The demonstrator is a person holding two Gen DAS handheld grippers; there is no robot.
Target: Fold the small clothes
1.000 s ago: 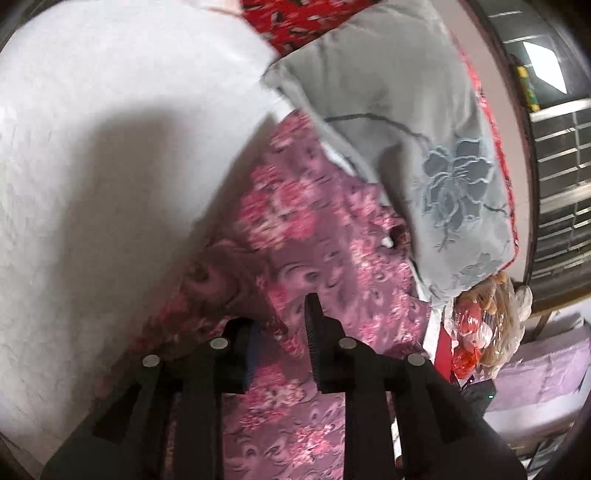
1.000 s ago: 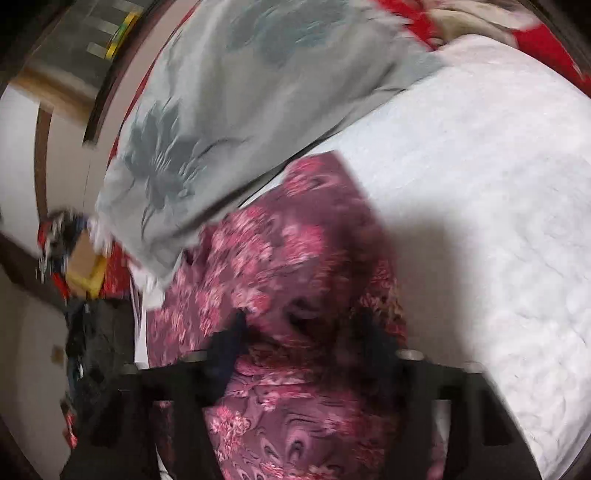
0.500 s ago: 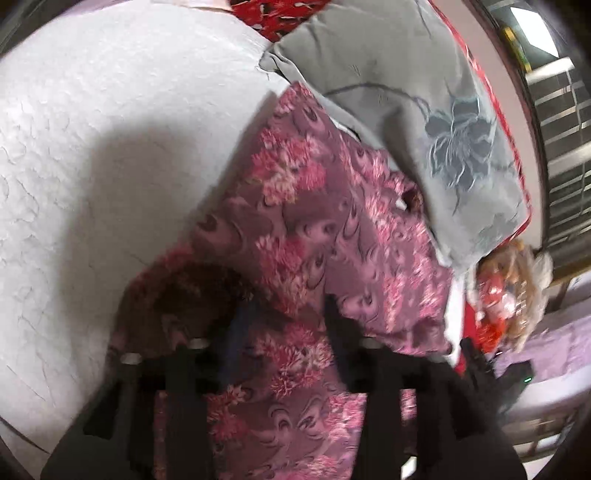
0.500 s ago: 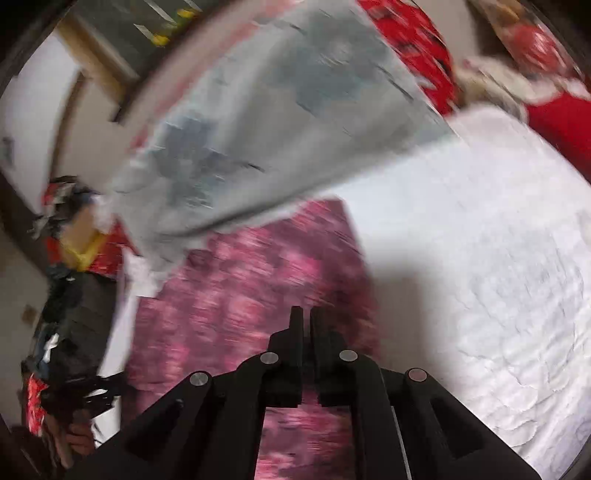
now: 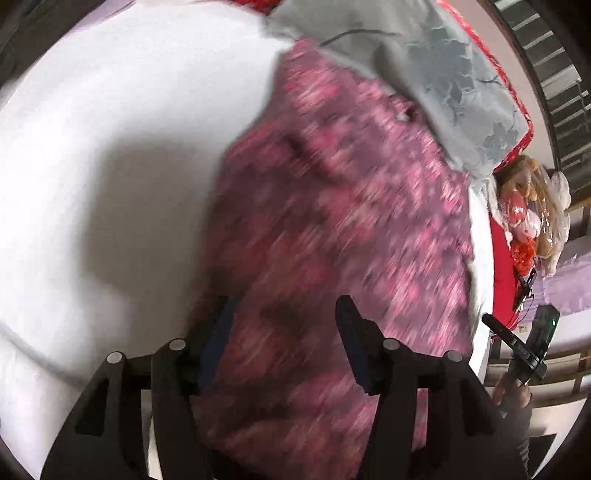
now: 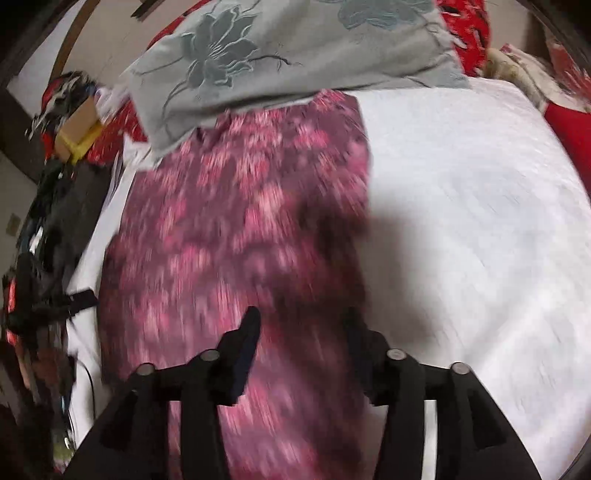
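Note:
A purple garment with pink flowers (image 5: 343, 221) lies spread on the white bed cover (image 5: 110, 147); both views are blurred by motion. My left gripper (image 5: 284, 314) is open and empty, its fingers apart above the garment's near part. In the right wrist view the same garment (image 6: 229, 229) lies on the white cover (image 6: 480, 206). My right gripper (image 6: 303, 325) is open and empty above the garment's right edge. The garment's far end runs under a grey flowered pillow (image 6: 288, 55).
The grey pillow (image 5: 424, 66) lies at the bed's head over red bedding (image 6: 469, 33). A plastic-wrapped doll (image 5: 532, 214) sits past the bed's edge. Dark clutter and a box (image 6: 77, 122) lie off the bed's left side. The other hand-held gripper (image 5: 528, 350) shows at right.
My right gripper was shut half a second ago and is now open over the garment. My left gripper has opened wider. Both cameras have pulled back from the cloth.

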